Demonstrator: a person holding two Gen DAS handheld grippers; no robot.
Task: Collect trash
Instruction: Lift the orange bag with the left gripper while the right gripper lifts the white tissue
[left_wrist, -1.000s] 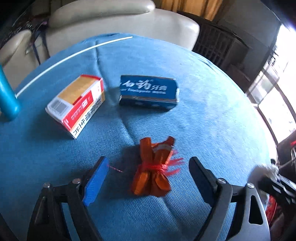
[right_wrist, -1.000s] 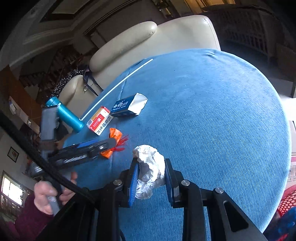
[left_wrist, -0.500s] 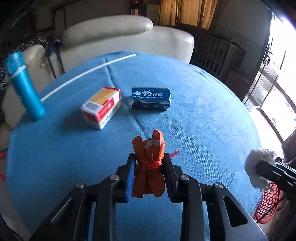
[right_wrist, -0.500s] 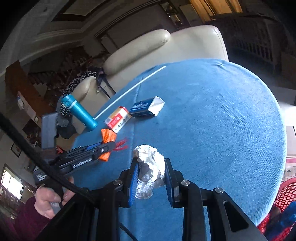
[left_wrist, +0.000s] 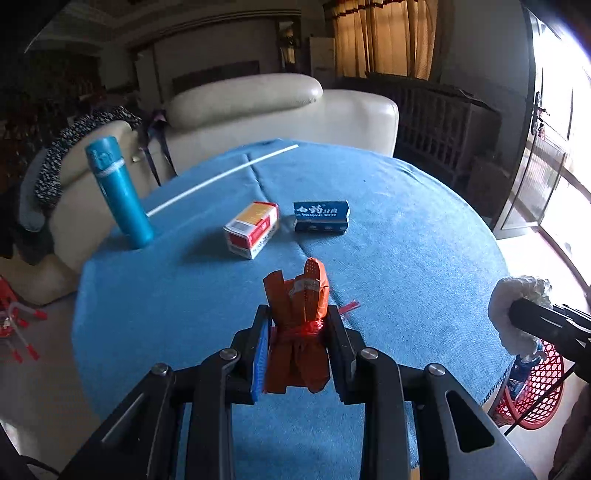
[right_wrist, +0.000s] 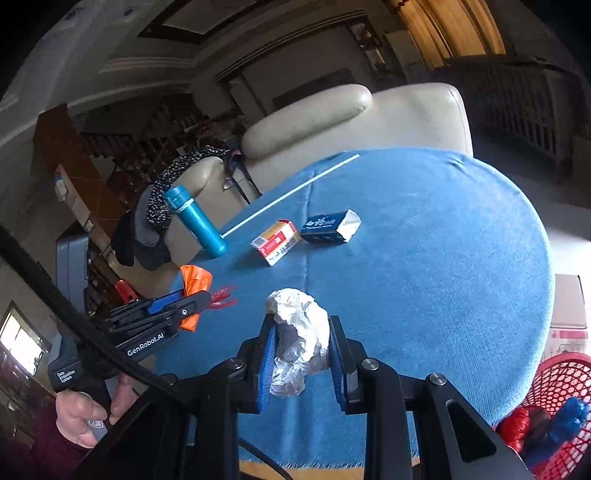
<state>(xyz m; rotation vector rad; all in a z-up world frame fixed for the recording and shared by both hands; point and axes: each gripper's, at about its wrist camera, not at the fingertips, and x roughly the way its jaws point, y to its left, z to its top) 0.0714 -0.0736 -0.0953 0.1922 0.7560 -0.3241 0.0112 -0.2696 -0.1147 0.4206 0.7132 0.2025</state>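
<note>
My left gripper (left_wrist: 297, 319) is shut on a crumpled orange wrapper (left_wrist: 297, 314) tied with red string and holds it above the blue tablecloth; it shows at the left of the right wrist view (right_wrist: 195, 282). My right gripper (right_wrist: 301, 326) is shut on a crumpled white plastic wad (right_wrist: 299, 339), also lifted; the wad shows at the right edge of the left wrist view (left_wrist: 517, 310). A red mesh basket (right_wrist: 554, 391) with trash in it stands on the floor beside the table's right edge.
On the round blue table (left_wrist: 406, 258) lie a red-and-white box (left_wrist: 251, 229), a blue toothpaste box (left_wrist: 321, 216) and a white stick (left_wrist: 221, 179). A teal bottle (left_wrist: 118, 192) stands at the left edge. A cream sofa (left_wrist: 277, 110) is behind.
My left gripper closed on the orange wrapper and lifted it off the cloth. Both grippers have risen and drawn back; the right one still holds the white wad.
</note>
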